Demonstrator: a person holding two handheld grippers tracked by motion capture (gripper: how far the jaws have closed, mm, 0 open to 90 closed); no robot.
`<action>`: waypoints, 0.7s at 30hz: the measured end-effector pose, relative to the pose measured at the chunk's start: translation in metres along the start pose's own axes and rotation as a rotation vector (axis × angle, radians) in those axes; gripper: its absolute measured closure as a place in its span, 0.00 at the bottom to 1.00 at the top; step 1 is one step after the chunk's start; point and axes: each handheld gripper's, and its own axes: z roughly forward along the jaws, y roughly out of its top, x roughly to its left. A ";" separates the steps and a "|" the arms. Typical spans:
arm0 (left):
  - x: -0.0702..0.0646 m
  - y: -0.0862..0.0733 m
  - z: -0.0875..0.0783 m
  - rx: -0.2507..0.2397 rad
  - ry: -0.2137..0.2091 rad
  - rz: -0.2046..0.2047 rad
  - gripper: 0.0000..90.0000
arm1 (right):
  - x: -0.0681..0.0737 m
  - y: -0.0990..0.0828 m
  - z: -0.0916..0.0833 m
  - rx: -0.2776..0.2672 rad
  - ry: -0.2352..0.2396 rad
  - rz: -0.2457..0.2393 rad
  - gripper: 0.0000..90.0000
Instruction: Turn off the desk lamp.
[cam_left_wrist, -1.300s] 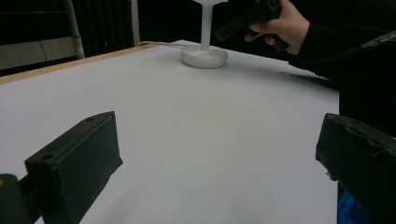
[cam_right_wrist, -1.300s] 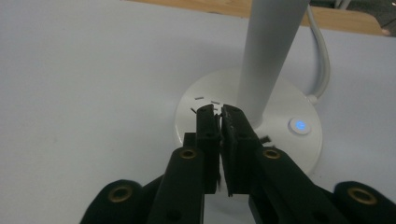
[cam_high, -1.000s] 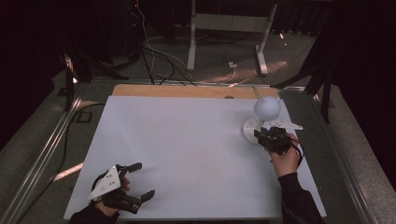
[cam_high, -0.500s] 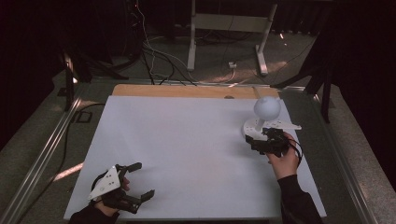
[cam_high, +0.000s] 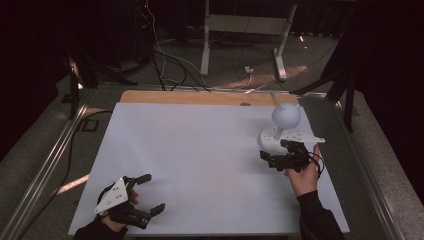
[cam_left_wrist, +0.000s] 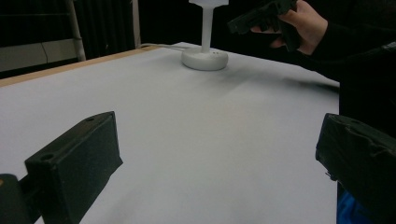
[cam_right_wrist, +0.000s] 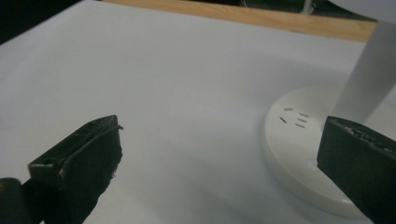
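The right gripper (cam_high: 278, 156) hangs just beside the round base of the white lamp (cam_high: 276, 136), which stands near the far right of the white table (cam_high: 200, 150). Its jaws have just been opening and stand wide, nothing between them. Well apart from the lamp, the left gripper (cam_high: 149, 194) gapes wide, holding nothing.

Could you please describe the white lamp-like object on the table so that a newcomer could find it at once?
Start from the large white rectangular table top with a wooden strip along its far edge, then look to its far right part. There stands a white desk lamp with a round flat base, a slim upright stem and a ball-shaped head, just beyond the open right gripper. It is the only thing standing on the sheet.
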 end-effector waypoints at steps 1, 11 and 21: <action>0.000 0.000 0.000 -0.001 0.000 0.000 0.01 | 0.001 -0.001 -0.001 0.005 0.003 -0.005 0.00; 0.000 0.000 0.000 0.000 -0.002 0.000 0.01 | 0.011 -0.011 -0.009 0.000 0.015 -0.035 0.00; 0.000 0.000 -0.001 -0.004 -0.002 -0.003 0.01 | 0.023 -0.031 -0.017 0.025 0.054 -0.055 0.00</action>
